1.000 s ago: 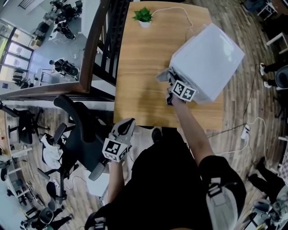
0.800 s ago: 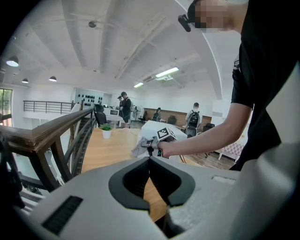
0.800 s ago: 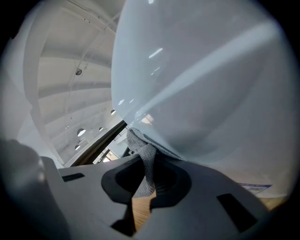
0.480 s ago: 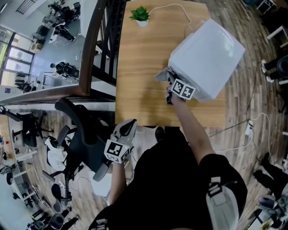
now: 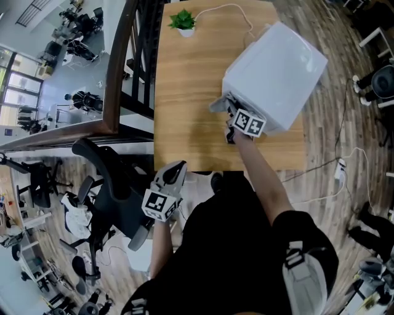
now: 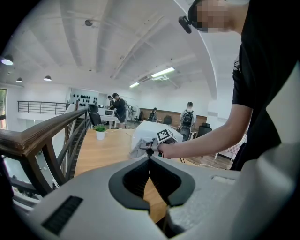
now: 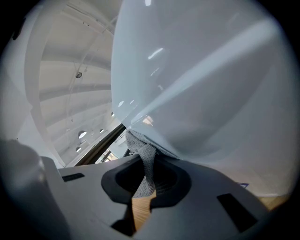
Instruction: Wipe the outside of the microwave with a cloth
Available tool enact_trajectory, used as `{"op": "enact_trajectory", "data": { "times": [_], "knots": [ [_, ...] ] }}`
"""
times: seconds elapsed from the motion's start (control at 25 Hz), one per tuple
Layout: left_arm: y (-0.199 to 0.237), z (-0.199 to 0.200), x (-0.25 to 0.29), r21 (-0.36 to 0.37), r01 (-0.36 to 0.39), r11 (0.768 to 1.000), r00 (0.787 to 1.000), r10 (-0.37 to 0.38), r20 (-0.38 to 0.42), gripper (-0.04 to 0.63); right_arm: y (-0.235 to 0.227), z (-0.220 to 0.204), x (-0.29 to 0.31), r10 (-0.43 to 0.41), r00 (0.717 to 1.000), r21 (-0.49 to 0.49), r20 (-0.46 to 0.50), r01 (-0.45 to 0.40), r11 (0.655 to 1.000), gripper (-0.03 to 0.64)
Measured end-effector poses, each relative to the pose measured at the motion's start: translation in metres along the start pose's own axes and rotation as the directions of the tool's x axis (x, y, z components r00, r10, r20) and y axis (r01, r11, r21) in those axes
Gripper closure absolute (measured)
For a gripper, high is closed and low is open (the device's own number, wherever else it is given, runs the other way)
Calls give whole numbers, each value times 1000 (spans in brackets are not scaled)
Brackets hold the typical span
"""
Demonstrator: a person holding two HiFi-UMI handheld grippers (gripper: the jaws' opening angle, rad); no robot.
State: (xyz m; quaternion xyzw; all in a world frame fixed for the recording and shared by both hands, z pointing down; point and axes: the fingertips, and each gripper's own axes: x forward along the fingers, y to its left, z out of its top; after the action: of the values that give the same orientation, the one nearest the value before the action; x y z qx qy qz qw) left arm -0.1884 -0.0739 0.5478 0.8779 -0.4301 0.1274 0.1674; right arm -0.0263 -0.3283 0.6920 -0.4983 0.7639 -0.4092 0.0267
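A white microwave (image 5: pixel 277 74) stands at the right of the wooden table (image 5: pixel 188 98). My right gripper (image 5: pixel 233 117) is shut on a grey cloth (image 5: pixel 220 103) and presses it against the microwave's near left corner. In the right gripper view the cloth (image 7: pixel 144 159) runs from between the closed jaws up to the white microwave wall (image 7: pixel 211 84) that fills the frame. My left gripper (image 5: pixel 171 179) hangs below the table's near edge, shut, holding nothing. The left gripper view shows the microwave (image 6: pixel 151 132) and the cloth (image 6: pixel 138 148) far ahead.
A small potted plant (image 5: pixel 183 21) stands at the table's far edge, with a white cable (image 5: pixel 237 13) trailing behind the microwave. A dark wooden railing (image 5: pixel 120 74) runs along the table's left side. A black office chair (image 5: pixel 108 184) stands near my left gripper.
The right gripper with the cloth stays at the microwave's near left corner. The whole scene has slid slightly left and up in the head view. The left gripper has hardly moved.
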Motion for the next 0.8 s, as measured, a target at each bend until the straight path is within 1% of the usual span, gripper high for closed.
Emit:
{"op": "enact_trajectory", "data": {
  "times": [0.16, 0.36, 0.56, 0.8],
  "knots": [
    [-5, 0, 2, 4, 15, 1000, 1000, -15, 6, 594, -4, 1, -11, 1, 1000, 5, 7, -1, 1000, 588],
    [-13, 1, 4, 17, 36, 999, 999, -36, 4, 594, -8, 3, -27, 22, 999, 23, 24, -23, 999, 588],
    [-24, 1, 8, 31, 63, 998, 998, -63, -2, 594, -18, 5, -46, 8, 999, 17, 35, -9, 1000, 588],
    [-34, 0, 10, 48, 91, 995, 996, -91, -1, 594, -33, 6, -68, -5, 998, 47, 57, 3, 999, 588]
  ]
}}
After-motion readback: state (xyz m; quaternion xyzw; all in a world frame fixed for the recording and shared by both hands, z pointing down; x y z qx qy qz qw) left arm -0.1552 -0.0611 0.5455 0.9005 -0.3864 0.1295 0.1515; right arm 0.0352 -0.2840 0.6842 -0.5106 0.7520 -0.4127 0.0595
